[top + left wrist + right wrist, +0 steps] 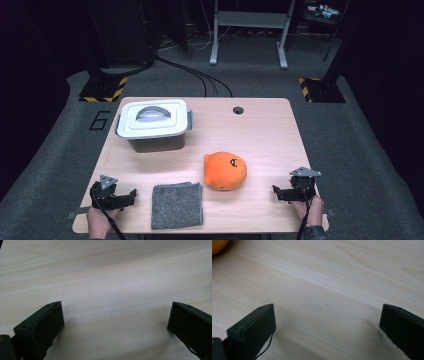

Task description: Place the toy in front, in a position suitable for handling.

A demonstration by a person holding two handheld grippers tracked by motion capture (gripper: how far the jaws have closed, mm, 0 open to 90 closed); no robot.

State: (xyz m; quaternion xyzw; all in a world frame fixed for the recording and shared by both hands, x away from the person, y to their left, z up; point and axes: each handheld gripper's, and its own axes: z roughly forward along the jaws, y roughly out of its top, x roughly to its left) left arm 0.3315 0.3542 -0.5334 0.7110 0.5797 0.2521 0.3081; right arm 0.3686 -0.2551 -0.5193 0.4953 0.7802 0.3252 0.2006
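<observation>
On the wooden table [260, 130] sit an orange round plush toy [225, 170] near the middle front, a grey folded cloth [177, 205] at the front left of it, and a grey lidded plastic box [154, 124] with a handle at the back left. My left gripper [131, 194] rests at the front left, just left of the cloth, open with bare wood between its jaws [115, 315]. My right gripper [276, 192] rests at the front right, right of the plush, open over bare wood [327, 312]. An edge of the orange plush [217, 245] shows in the right gripper view.
A round cable hole [238, 110] sits near the table's back edge. Beyond the table are a grey carpet floor, black cables [200, 77], a white desk frame [248, 30] and yellow-black striped bases [102, 91].
</observation>
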